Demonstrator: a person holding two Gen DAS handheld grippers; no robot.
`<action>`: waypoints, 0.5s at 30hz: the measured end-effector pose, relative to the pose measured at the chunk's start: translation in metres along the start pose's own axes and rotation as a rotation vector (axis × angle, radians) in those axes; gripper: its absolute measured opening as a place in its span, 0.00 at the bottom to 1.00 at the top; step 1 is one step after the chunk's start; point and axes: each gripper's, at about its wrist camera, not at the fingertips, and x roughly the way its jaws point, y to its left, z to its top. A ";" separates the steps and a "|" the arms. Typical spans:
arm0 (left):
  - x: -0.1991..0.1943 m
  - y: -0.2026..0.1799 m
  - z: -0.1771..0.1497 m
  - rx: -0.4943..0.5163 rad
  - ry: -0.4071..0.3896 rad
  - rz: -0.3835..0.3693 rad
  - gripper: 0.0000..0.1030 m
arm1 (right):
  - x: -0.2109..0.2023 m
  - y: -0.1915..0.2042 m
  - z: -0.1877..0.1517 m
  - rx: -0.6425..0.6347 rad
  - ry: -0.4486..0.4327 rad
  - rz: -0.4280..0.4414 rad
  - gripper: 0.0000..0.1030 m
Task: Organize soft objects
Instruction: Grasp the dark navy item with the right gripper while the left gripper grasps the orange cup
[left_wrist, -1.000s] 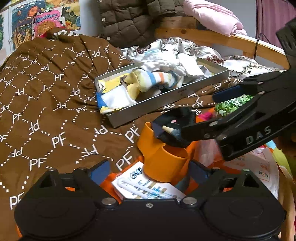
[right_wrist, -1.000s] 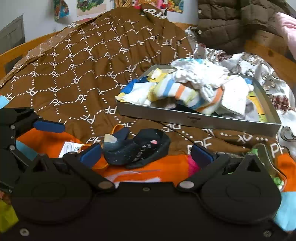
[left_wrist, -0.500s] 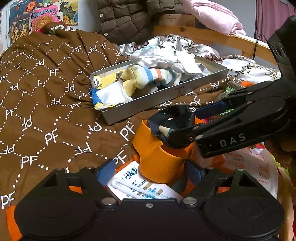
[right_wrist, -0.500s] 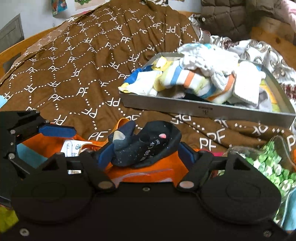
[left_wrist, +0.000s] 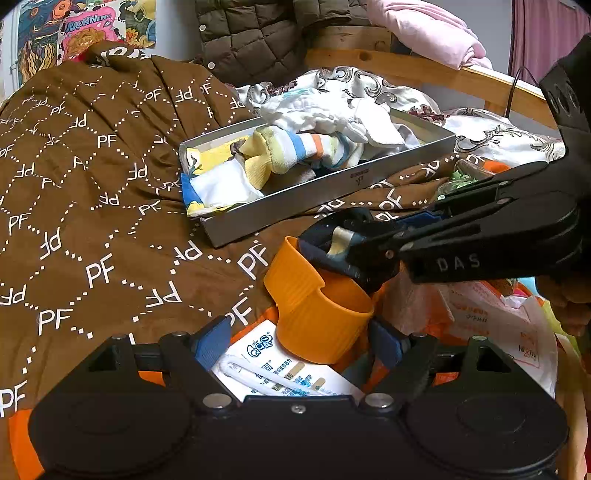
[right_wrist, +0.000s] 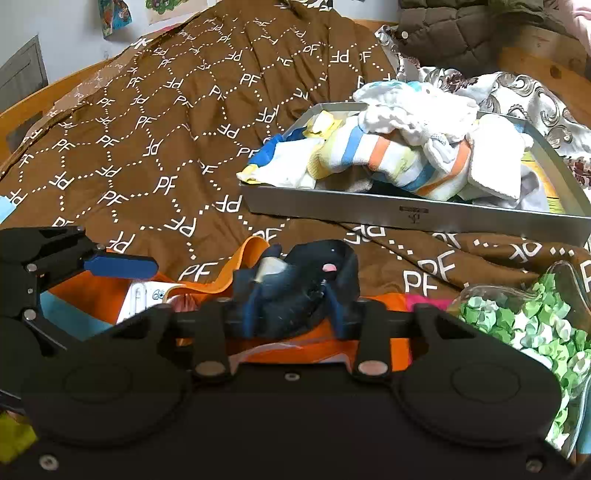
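From my left wrist camera, my left gripper stood with its jaws wide, one blue pad on each side of the orange cup. I could not see either pad pressing the cup's wall, so I took that side as released, bracketing the cup and not gripping it. The dark sock sat at the cup's far rim, up and to the right of my left jaws, and my right gripper came in from the right edge of the picture with its fingers clamped on it. Beyond the sock, farther up the brown quilt, lay the grey tray with striped and white socks heaped in it, its long side running from lower left to upper right.

From my right wrist camera, my right gripper had just been closing, and the dark sock was caught between the blue pads, bunched up and bulging forward past them. I held it there, grasping the sock. Its bulk lay ahead of the pads, pointing toward the tray. The grey tray lay straight ahead and a little to the right, its near wall running across my line of reach. Its left end looked the less heaped part. My left gripper showed at the left edge, well apart from the tray. I judged my right hand the nearer one, so the sock would have to rise over that near wall and go forward.
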 end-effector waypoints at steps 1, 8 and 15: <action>0.000 0.000 0.000 0.001 0.001 0.001 0.81 | 0.000 0.000 0.000 0.001 -0.004 -0.002 0.15; 0.002 -0.002 0.001 0.002 0.011 -0.012 0.70 | -0.008 -0.004 -0.001 -0.009 -0.039 -0.024 0.05; 0.004 -0.007 0.005 0.017 0.014 -0.025 0.55 | -0.014 -0.010 -0.002 -0.017 -0.047 -0.040 0.04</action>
